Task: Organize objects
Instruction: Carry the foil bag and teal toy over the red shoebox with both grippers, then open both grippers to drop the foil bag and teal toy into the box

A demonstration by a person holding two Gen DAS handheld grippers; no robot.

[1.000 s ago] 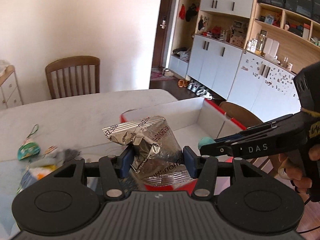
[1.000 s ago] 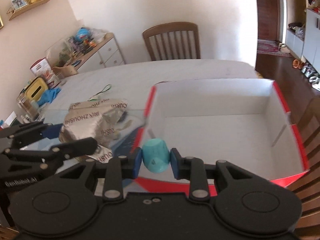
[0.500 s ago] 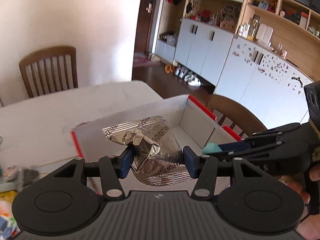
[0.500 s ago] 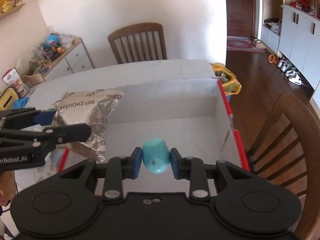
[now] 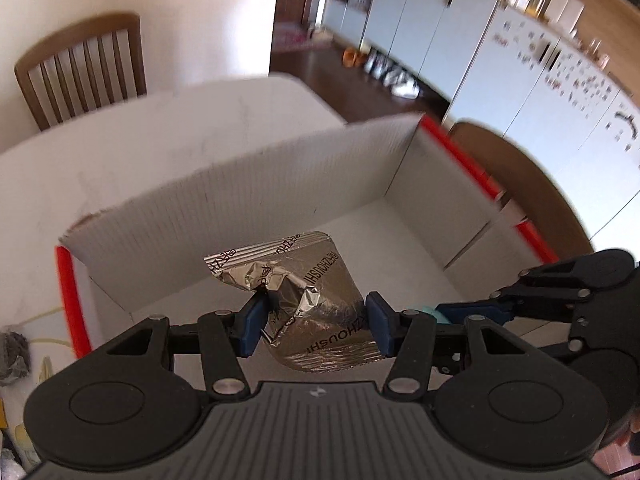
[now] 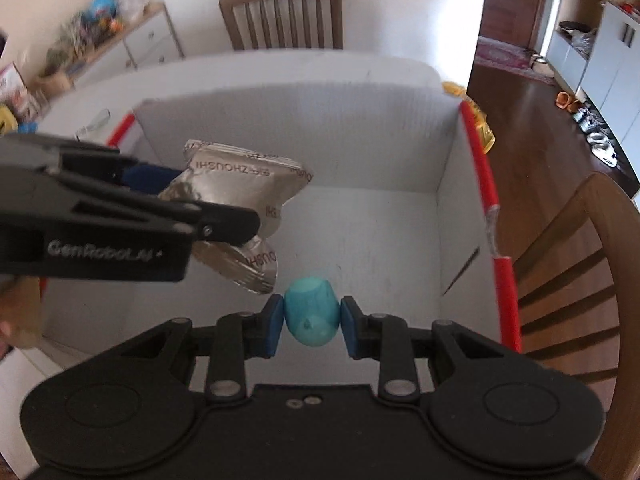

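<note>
A crumpled silver foil packet [image 5: 304,300] with black lettering hangs over the inside of a white cardboard box [image 5: 248,184] with red edges, and my left gripper [image 5: 316,322] is shut on it. The same foil packet [image 6: 244,196] shows in the right wrist view, at the left of the box [image 6: 360,148]. My right gripper [image 6: 310,322] is shut on a small turquoise egg-shaped object [image 6: 311,316], held over the box floor. In the left wrist view the right gripper's dark fingers [image 5: 472,312] reach in from the right, with a sliver of turquoise showing.
The box sits on a pale table [image 5: 120,148]. Wooden chairs stand at the far side [image 6: 284,16] and the right [image 6: 580,264]. Small items [image 5: 14,354] lie on the table left of the box. A yellow bag [image 6: 476,120] lies beyond the box's right wall.
Both grippers have moved from beside and above the box's near edge to over its inside and sunk lower, tilting down. Each still holds its object.
</note>
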